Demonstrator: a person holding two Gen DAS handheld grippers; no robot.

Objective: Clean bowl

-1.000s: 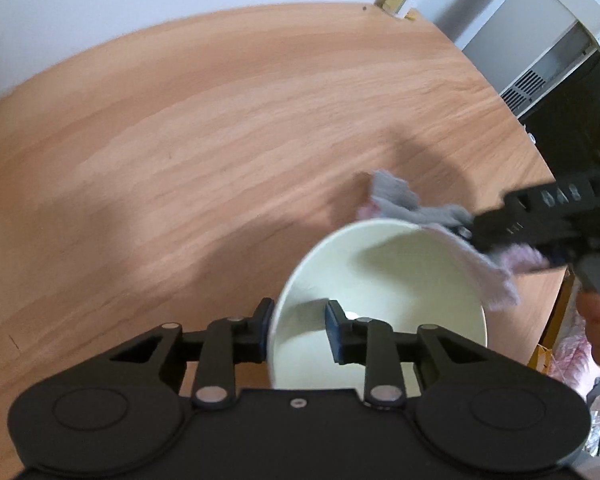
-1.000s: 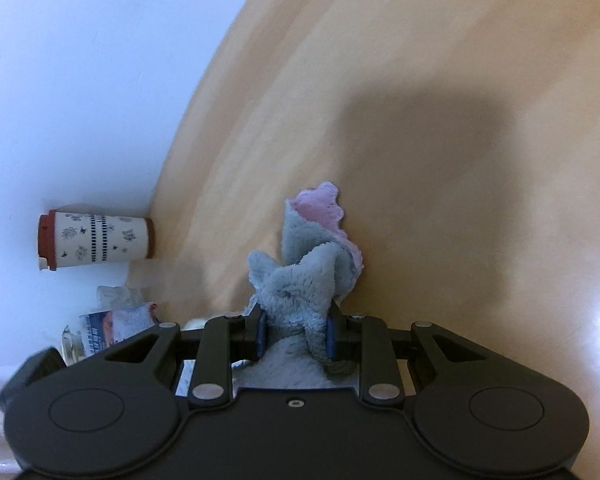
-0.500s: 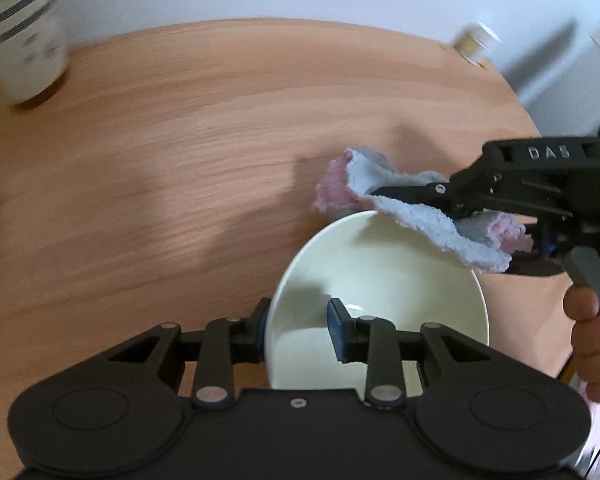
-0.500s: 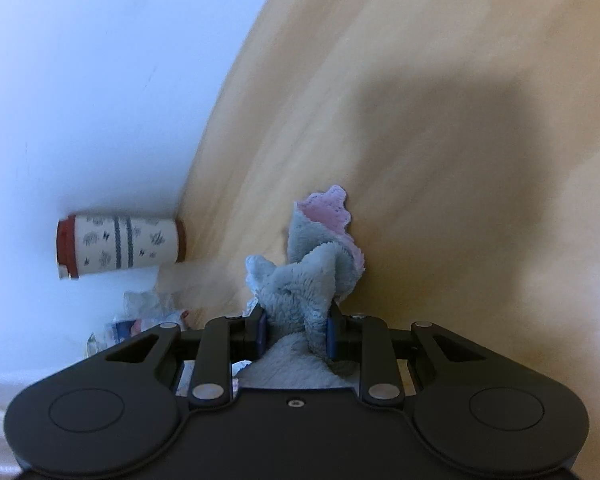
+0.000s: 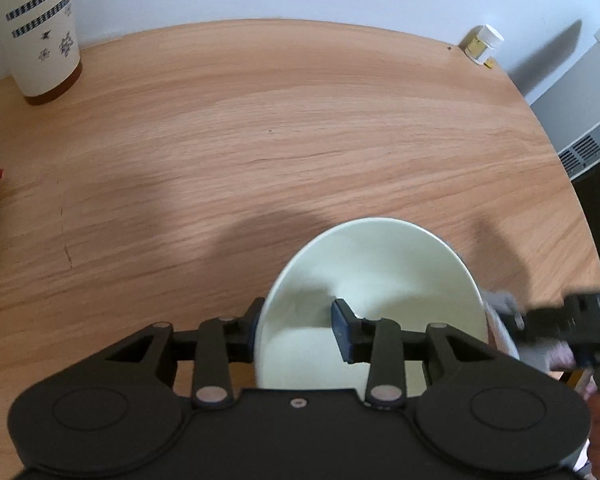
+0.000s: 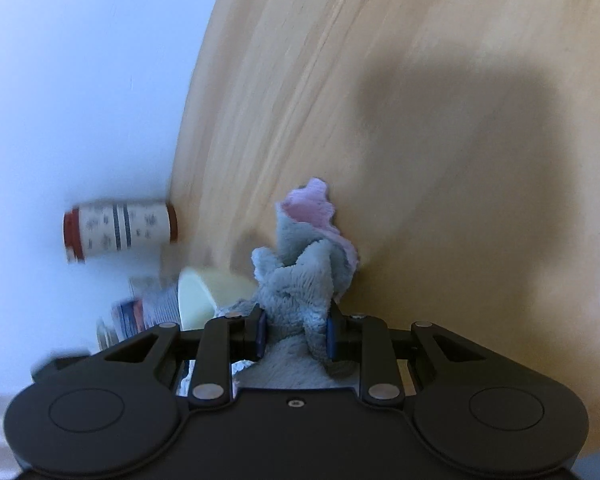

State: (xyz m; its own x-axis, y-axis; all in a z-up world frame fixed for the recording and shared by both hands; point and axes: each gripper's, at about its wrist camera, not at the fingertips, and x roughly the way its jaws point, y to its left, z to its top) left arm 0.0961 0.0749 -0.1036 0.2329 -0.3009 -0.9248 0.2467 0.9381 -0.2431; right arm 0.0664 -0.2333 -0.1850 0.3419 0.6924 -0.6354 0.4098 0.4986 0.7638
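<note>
Left tongs (image 5: 296, 326) clamp bowl (image 5: 380, 264) rim; right tongs (image 6: 296, 334) pinch cloth (image 6: 304, 276) (grey-pink).

The right tool (image 5: 512, 322) is motion-blurred and cropped; the cup (image 6: 120, 231) smears.

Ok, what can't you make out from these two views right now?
- Bowl underside, left wrist view: hidden by its own wall and the left gripper.
- Cloth contact with the bowl: motion-blurred right gripper at the left view's edge.
- Packets beside the canister, right wrist view: blurred, print unreadable.
</note>
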